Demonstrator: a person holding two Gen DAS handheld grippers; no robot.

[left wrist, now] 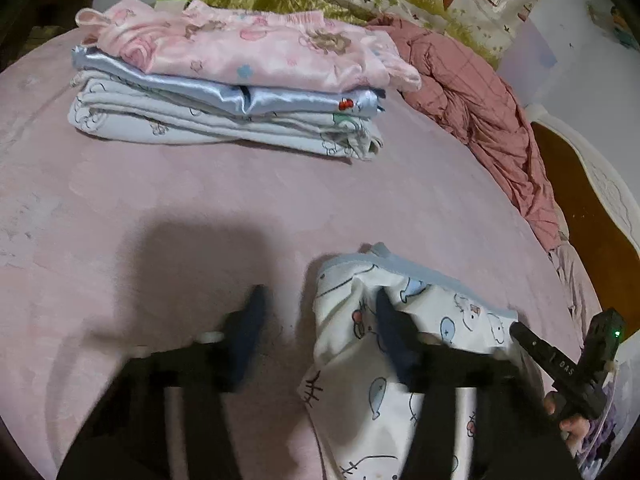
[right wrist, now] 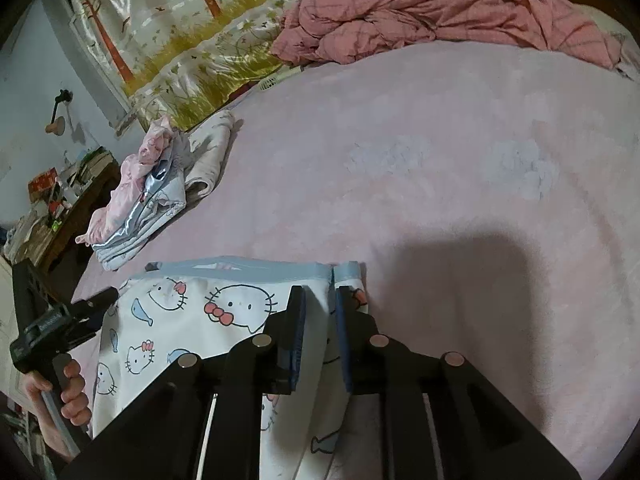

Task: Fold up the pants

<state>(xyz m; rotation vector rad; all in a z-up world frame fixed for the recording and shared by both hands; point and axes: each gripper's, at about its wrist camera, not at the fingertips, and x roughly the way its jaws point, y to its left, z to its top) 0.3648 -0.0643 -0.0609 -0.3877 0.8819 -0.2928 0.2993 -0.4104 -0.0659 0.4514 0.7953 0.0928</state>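
Right wrist view alone shows the right hand-held gripper [right wrist: 320,304] clenched on the pants [right wrist: 192,320]; left hand-held gripper [left wrist: 320,312] spread wide, one finger over the cloth.

Bed surface [right wrist: 440,152]: pale pink plush cover, faint lighter patches far right. Far left: stack of folded clothes [left wrist: 232,80], pink floral piece on top, shiny light-blue piece under it, white printed pieces at bottom. Far right: crumpled pink checked quilt [right wrist: 420,8], running along far edge. Far edge, behind stack: satin bedding with tree-and-grass print [right wrist: 192,52]. Near centre: white cartoon-print pants [right wrist: 192,320], light-blue waistband, lying on cover.
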